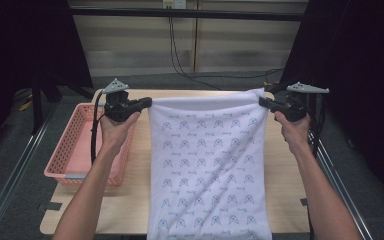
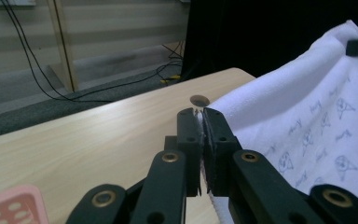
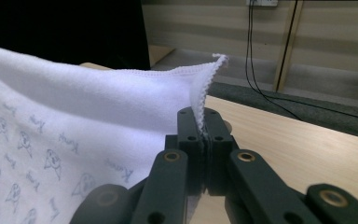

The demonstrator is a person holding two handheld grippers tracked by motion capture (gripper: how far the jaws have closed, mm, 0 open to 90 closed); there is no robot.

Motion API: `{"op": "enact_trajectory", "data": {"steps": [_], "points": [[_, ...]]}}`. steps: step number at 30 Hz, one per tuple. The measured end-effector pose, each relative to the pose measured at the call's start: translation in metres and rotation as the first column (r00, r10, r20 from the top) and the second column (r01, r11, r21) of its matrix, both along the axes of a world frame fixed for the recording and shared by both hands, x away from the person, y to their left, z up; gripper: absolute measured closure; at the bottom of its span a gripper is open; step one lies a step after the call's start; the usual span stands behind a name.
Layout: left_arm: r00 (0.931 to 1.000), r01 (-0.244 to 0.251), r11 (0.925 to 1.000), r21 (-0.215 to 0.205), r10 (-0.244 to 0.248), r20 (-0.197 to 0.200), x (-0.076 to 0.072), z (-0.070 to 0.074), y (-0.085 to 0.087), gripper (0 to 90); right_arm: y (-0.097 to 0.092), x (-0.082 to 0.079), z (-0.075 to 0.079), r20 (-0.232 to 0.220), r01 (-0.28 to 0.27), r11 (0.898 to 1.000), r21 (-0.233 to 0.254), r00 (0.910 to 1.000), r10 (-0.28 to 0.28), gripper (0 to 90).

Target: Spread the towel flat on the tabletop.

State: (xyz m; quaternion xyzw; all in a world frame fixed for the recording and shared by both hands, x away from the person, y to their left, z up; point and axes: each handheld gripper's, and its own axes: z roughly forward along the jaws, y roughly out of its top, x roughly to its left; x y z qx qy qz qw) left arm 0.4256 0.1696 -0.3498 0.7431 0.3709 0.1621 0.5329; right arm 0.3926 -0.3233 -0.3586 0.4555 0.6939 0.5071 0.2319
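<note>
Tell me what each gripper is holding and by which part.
Both hold the white printed towel: the left gripper is shut on its far left corner, the right gripper on its far right corner, with the top edge stretched between them.

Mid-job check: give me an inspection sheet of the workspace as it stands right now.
Surface: light wooden table, bare wood either side of the cloth.
Job's things: white towel with a blue printed pattern, held up by its two far corners, stretched between the grippers, its lower part draped over the table's near edge.
Clutter: pink basket at the table's left edge.
Grippers: left gripper and right gripper, jaws shut on one towel corner each.
Cables: black cables run down the back wall and across the floor.
Surroundings: dark curtains on both sides, panelled wall behind.
</note>
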Motion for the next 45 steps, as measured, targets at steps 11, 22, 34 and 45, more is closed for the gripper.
{"op": "enact_trajectory", "data": {"steps": [11, 22, 34, 45], "points": [[0.9954, -0.035, 0.9994, 0.001, 0.035, -0.089, 0.026, -0.029, -0.014, 62.1, -0.011, 0.032, -0.031, -0.091, 0.126, 0.989, -0.081, 0.9868, -0.134, 59.9], [0.9855, 0.158, 0.9855, 0.063, -0.153, -0.073, -0.041, -0.040, -0.043, 66.4, -0.008, -0.040, -0.041, -0.096, -0.053, 0.996, -0.069, 0.9943, 0.046, 49.5], [0.9467, 0.261, 0.9575, 0.123, -0.229, -0.226, -0.106, -0.107, -0.039, 68.9, 0.031, -0.119, -0.096, -0.261, -0.349, 0.932, -0.096, 0.9125, 0.315, 33.8], [0.9119, 0.348, 0.9105, 0.223, -0.273, -0.306, -0.114, -0.143, -0.043, 62.7, 0.058, -0.103, -0.141, -0.351, -0.391, 0.897, -0.209, 0.8858, 0.304, 40.7]]}}
